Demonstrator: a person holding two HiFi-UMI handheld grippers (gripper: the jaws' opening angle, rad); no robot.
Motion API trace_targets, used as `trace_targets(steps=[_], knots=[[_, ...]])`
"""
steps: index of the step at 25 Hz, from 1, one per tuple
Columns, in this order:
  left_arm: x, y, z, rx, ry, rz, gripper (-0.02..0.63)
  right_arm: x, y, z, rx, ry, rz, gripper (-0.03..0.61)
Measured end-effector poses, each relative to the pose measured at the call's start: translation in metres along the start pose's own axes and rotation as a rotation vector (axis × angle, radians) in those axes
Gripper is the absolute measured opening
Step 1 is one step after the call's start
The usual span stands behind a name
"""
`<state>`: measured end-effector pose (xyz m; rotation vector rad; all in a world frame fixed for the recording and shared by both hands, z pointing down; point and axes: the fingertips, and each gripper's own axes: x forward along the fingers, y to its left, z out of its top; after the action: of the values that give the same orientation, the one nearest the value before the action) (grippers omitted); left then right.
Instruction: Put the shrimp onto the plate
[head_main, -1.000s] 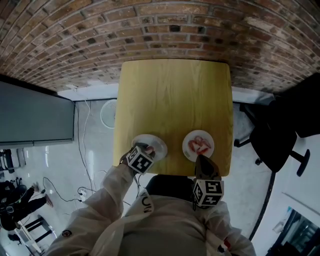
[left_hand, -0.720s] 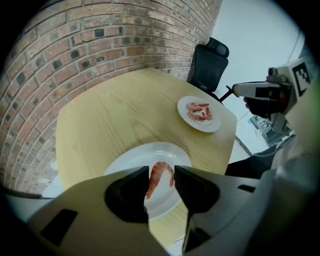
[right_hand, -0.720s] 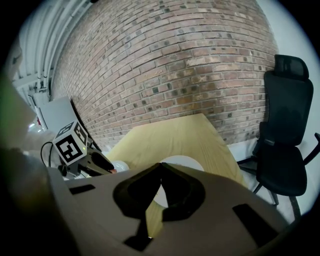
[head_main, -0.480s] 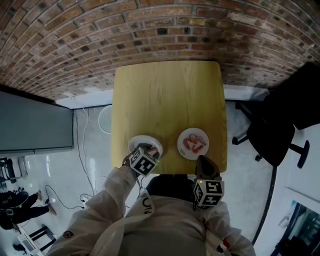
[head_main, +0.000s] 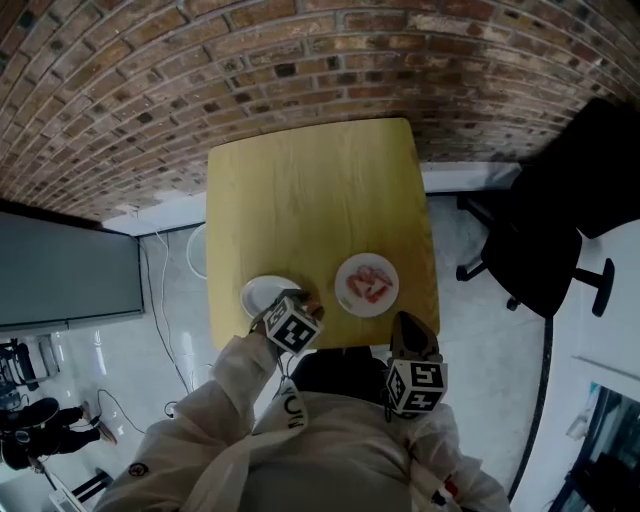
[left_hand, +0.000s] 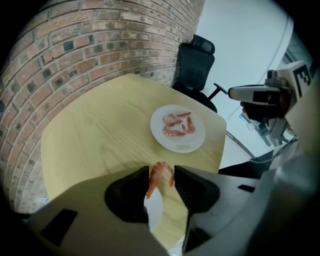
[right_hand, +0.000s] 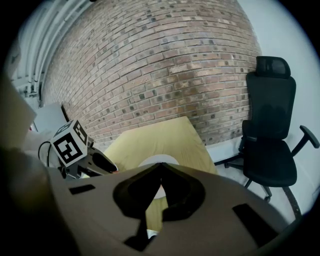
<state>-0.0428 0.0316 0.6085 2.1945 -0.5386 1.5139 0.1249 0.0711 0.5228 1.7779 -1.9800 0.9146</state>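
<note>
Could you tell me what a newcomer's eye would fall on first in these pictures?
A pink shrimp is pinched in the left tongs above the near edge of the yellow table. Beyond it, toward the table's right side, a white plate holds more shrimp. A brick wall rises behind the table.

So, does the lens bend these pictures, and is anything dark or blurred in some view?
Head view: strong fisheye, so the brick wall bows into an arc and the table edges curve. Left gripper view: black rounded corners, but the shrimp in the left gripper is fairly sharp. Right gripper view: the same dark corners, and the right gripper near the lens is soft and shadowed.
</note>
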Motion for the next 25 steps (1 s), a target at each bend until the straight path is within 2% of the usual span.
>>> trace_targets(steps=[9, 18, 25], knots=[[0.020, -0.023, 0.032, 0.065, 0.038, -0.023, 0.161, -0.012, -0.045, 0.001, 0.050, -0.005, -0.047, 0.023], [0.041, -0.038, 0.051, 0.091, 0.095, -0.023, 0.161, -0.018, -0.081, -0.001, 0.085, -0.005, -0.068, 0.023], [0.055, -0.047, 0.053, 0.109, 0.190, -0.020, 0.161, -0.020, -0.105, -0.003, 0.112, -0.006, -0.075, 0.023]])
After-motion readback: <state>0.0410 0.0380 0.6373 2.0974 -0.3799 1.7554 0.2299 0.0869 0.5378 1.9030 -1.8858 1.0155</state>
